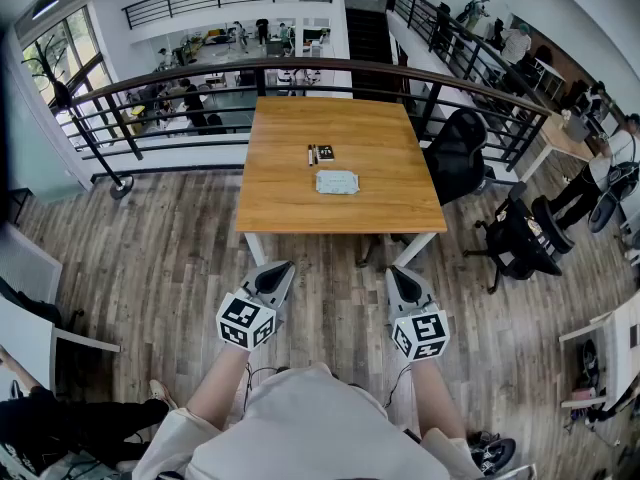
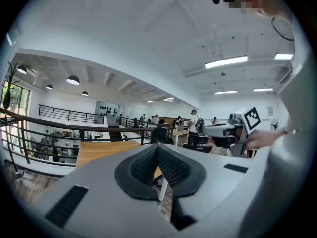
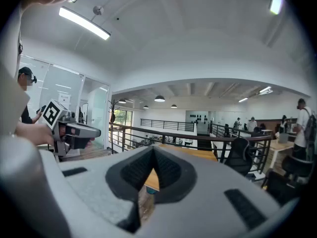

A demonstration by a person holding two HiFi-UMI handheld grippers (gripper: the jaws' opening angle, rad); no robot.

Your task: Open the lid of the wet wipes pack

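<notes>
The wet wipes pack [image 1: 336, 182], pale green and flat, lies near the middle of a wooden table [image 1: 280, 193] with its lid down. Just behind it lie a couple of small dark items [image 1: 318, 154]. Both grippers hover over the wood floor in front of the table, well short of the pack. My left gripper [image 1: 277, 270] has its jaws together with nothing between them, as the left gripper view [image 2: 157, 148] shows. My right gripper [image 1: 399, 272] is likewise shut and empty [image 3: 152, 150]. Each points roughly level toward the table.
A black office chair [image 1: 455, 153] stands at the table's right edge and another [image 1: 520, 240] further right. A dark railing [image 1: 200, 93] runs behind the table. A white desk [image 1: 30, 268] sits at the left. People stand at the far right.
</notes>
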